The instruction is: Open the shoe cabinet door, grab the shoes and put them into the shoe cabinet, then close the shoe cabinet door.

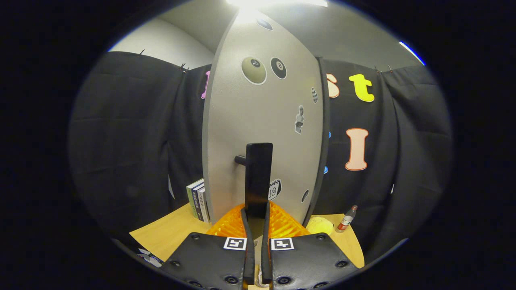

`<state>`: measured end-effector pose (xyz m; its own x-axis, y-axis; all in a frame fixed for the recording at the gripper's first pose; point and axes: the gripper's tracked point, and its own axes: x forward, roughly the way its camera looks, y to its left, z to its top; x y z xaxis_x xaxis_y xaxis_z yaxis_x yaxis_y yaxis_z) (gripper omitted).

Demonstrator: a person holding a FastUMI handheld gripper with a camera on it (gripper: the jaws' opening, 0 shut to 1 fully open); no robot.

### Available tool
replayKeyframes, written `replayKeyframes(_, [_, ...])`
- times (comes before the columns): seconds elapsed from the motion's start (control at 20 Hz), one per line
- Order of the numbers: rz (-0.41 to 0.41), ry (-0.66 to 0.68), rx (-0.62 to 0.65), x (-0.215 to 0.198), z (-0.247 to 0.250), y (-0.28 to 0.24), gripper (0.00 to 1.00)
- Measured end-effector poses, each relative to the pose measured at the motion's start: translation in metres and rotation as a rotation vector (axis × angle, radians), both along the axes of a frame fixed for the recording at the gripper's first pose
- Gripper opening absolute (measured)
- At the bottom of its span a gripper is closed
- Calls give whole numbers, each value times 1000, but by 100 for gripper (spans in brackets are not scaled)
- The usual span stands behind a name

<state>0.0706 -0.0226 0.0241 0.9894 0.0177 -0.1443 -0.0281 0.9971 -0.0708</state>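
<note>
Claw (pixel 256 212) clamped on black door handle (pixel 258 177) of grey cabinet door (pixel 262 121), books (pixel 198 200) just left.

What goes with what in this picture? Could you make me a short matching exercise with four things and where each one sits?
Things:
1. door handle
2. books
3. bottle
4. billiard-ball stickers

Places:
A. standing on the table left of the cabinet door
B. high on the door
C. between the fingers of the tool
D. on the table right of the door, beside a yellow thing

Pairs: 1-C, 2-A, 3-D, 4-B
</note>
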Motion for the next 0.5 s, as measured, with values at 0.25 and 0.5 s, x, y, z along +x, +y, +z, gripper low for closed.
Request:
replayKeyframes(0.25, [-12,-34,-16,-3,-1,-12,8])
replayKeyframes(0.5, [-30,-56,-35,-4,1,-32,7])
